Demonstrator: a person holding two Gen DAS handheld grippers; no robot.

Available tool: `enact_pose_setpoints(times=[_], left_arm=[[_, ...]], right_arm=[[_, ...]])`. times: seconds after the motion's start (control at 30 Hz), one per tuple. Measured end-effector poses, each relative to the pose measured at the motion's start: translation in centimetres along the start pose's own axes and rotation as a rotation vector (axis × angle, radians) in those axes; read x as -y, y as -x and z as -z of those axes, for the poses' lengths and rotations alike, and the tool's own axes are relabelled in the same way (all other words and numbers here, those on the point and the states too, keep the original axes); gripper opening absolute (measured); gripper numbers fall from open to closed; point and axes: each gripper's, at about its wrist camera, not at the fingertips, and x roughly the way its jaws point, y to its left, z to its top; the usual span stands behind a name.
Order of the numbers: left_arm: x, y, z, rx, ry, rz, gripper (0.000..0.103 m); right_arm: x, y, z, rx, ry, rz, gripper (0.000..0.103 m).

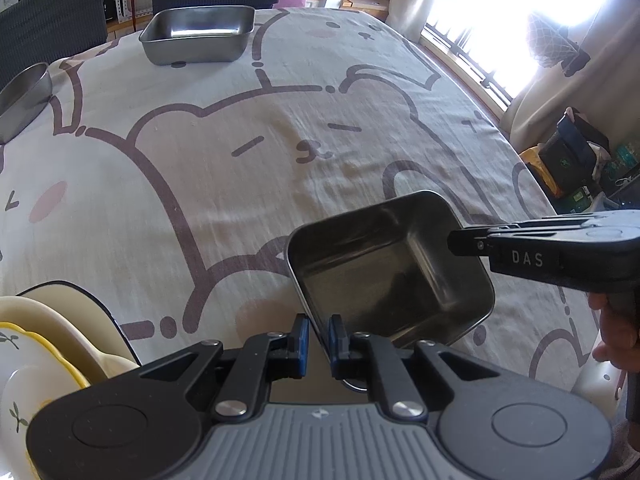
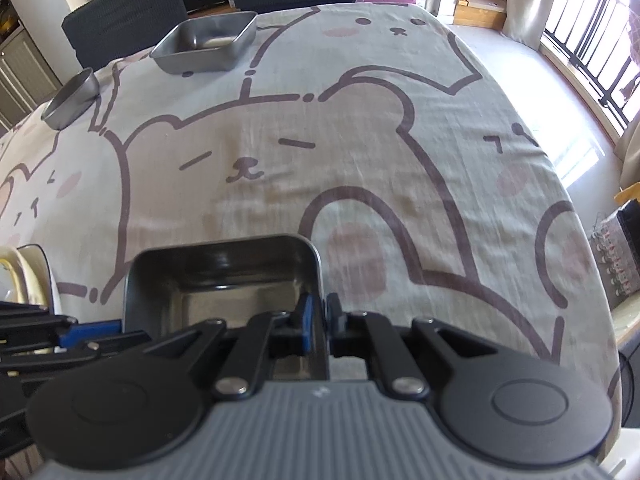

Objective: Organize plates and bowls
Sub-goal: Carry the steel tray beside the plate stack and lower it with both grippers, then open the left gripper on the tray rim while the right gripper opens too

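Right wrist: both claws (image 2: 319,322) (image 1: 319,338) pinching square steel tray (image 2: 224,280).

Both wrist views low, close over the tablecloth (image 1: 280,128), facing the far chairs (image 2: 120,12), sharing the table.

The counter (image 2: 360,128) is covered in grey cloth printed with beige bears outlined in brown. Beside it, cream plates (image 1: 52,320) are edged yellow with green sprigs.

Open tablecloth (image 2: 280,168) ahead; far square tray (image 2: 206,42), perhaps round bowl (image 2: 72,98) beyond.
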Motion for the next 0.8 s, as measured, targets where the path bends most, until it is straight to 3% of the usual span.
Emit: enact_pose_setpoints(times=[0.23, 0.3, 0.37, 0.6, 0.67, 0.8], left_arm=[[0.0, 0.2, 0.1, -0.006, -0.003, -0.001, 0.013], [0.1, 0.2, 0.1, -0.005, -0.002, -0.003, 0.019], [0.1, 0.4, 0.1, -0.001, -0.001, -0.002, 0.025], [0.4, 1.0, 0.2, 0.015, -0.013, -0.009, 0.033], [0.4, 1.3, 0.1, 0.019, -0.020, -0.008, 0.039], [0.5, 2.2, -0.1, 0.041, -0.046, -0.012, 0.051]], right_arm=[[-0.1, 0.5, 0.5, 0.001, 0.021, -0.001, 0.010], [0.0, 0.7, 0.6, -0.002, 0.023, -0.006, 0.011], [0.1, 0.8, 0.7, -0.002, 0.026, -0.005, 0.015], [0.5, 1.5, 1.2, 0.005, 0.036, -0.006, 0.029], [0.8, 1.8, 1.4, 0.008, 0.038, -0.007, 0.033], [1.2, 2.6, 1.6, 0.024, 0.036, -0.006, 0.051]])
